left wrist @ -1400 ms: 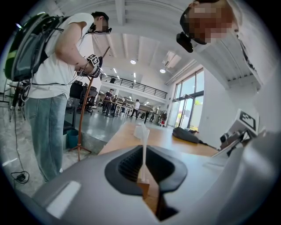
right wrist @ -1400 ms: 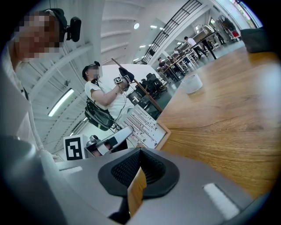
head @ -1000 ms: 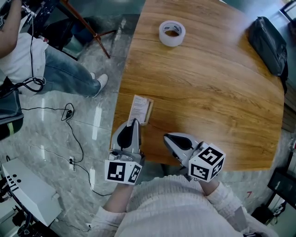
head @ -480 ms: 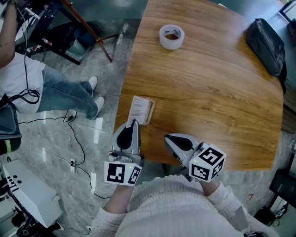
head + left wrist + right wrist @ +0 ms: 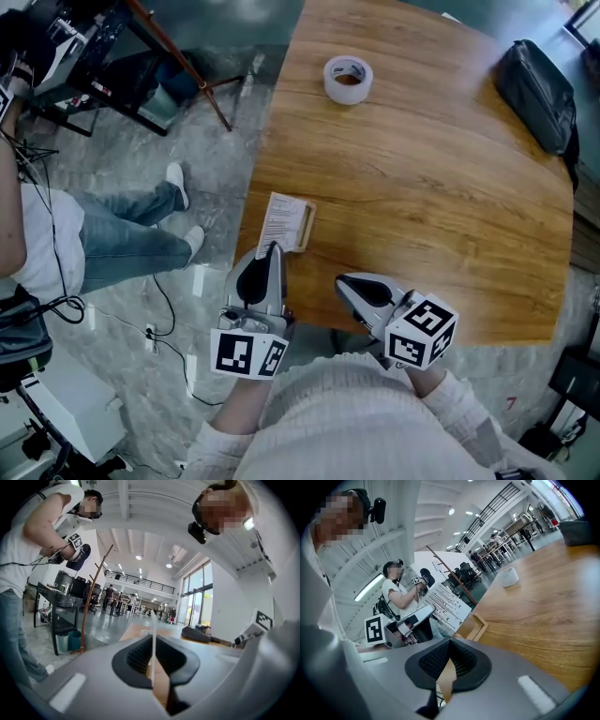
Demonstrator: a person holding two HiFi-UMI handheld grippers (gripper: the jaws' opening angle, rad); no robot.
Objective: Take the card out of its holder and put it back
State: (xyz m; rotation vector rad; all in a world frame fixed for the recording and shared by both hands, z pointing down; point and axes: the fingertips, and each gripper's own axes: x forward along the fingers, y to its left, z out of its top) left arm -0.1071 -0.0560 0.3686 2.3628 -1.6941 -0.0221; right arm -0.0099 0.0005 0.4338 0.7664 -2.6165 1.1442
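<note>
A white printed card lies tilted over the left side of a small wooden holder near the table's front left edge. Whether it sits in the slot I cannot tell. My left gripper is shut on the card's near edge. In the left gripper view the card runs edge-on between the closed jaws. In the right gripper view the card stands just left of the holder. My right gripper is shut with nothing in it, right of the holder at the table's front edge.
A roll of tape sits at the far side of the wooden table. A black bag lies at the far right. A person in jeans stands on the floor to the left, among cables.
Both grippers and the card have stayed where they were. The person in jeans on the left has shifted further left and nearer.
</note>
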